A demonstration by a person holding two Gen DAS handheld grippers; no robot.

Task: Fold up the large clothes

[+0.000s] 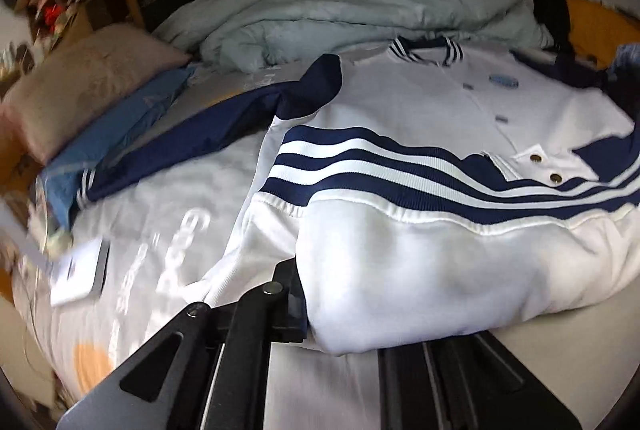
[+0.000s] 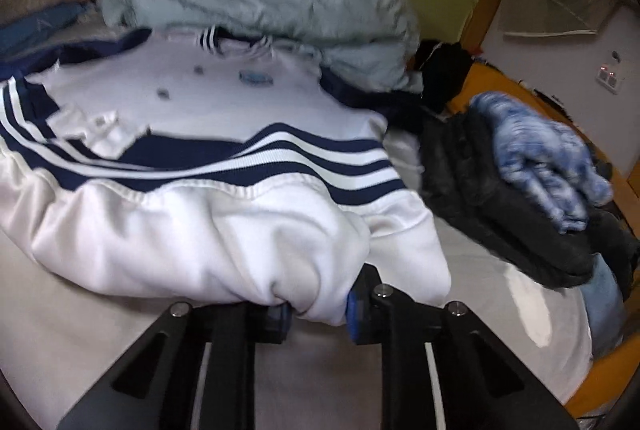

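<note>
A white jacket with navy sleeves and navy-and-white striped hem lies on the bed, its lower part folded up over its front. It also shows in the right wrist view. My left gripper is at the jacket's near left fold; white cloth lies between and over its fingers, hiding the right one. My right gripper is shut on a bunch of the jacket's white cloth at its near right corner. One navy sleeve stretches out to the left.
A crumpled pale blue duvet lies behind the jacket. A pink pillow and blue cloth are at the left, with a white box on the sheet. Dark folded clothes with a blue-white garment are at the right.
</note>
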